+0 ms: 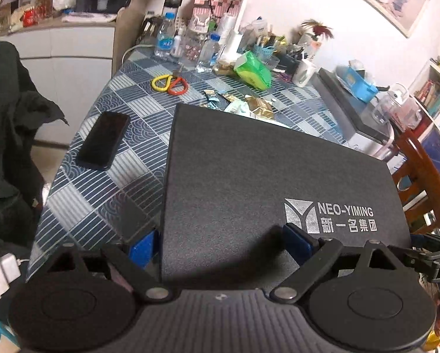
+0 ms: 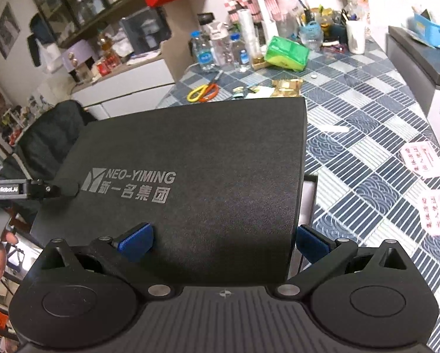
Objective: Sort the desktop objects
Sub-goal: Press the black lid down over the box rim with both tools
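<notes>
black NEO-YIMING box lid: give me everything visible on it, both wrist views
The black lid is a flat rectangular panel with a matte, finely textured surface and a silver logo reading NEO-YIMING above Chinese characters. It appears lifted and tilted over the checked tablecloth. The left claw straddles its left corner, the right claw its right corner, blue pads set wide; whether they pinch it is unclear. In the right wrist view a white-lined box base peeks out under the lid's right edge.

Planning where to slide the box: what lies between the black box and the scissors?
Left wrist view: bare patterned tablecloth between black box and scissors; wrappers lie further right.
</notes>
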`<state>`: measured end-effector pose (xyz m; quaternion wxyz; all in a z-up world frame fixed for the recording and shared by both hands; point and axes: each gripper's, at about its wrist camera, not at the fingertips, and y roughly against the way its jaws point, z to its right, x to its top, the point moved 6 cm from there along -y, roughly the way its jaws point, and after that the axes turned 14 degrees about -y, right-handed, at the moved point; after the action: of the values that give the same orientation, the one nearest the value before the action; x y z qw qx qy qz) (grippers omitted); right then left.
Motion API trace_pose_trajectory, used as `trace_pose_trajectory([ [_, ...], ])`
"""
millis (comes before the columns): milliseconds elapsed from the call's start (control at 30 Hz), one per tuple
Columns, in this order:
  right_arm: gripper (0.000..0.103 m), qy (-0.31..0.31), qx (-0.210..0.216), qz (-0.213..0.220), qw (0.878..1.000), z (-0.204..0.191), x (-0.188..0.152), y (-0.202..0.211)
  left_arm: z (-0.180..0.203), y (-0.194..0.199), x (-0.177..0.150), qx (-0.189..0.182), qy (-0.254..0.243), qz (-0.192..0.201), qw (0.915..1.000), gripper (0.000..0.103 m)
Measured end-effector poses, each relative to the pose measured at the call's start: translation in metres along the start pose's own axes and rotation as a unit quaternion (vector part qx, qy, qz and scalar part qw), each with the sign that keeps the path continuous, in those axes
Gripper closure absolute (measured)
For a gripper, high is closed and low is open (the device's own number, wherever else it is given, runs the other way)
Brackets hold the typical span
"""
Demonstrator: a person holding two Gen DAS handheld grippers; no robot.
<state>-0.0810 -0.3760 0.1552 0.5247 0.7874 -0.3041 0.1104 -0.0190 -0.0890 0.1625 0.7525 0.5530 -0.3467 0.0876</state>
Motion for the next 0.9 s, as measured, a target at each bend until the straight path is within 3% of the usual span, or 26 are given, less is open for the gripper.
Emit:
trace_pose_trajectory([
  [200,0.0,-0.032,-0.015,-0.021,0.999,0.014,0.016,-0.035,-0.008,-0.035,0.02,-0.006,-0.014,-0.016,0.9998,0.0],
  [433,0.0,-0.068,-0.036,-0.043,0.996,0.026,0.007,-0.06,-0.017,-0.069,0.017,-0.026,-0.021,-0.056,0.9979,0.0],
  [900,0.0,-0.068,-0.056,-0.047,0.995,0.028,-0.014,-0.053,-0.017,-0.073,-0.011,-0.053,-0.017,-0.086,0.9947,0.0],
])
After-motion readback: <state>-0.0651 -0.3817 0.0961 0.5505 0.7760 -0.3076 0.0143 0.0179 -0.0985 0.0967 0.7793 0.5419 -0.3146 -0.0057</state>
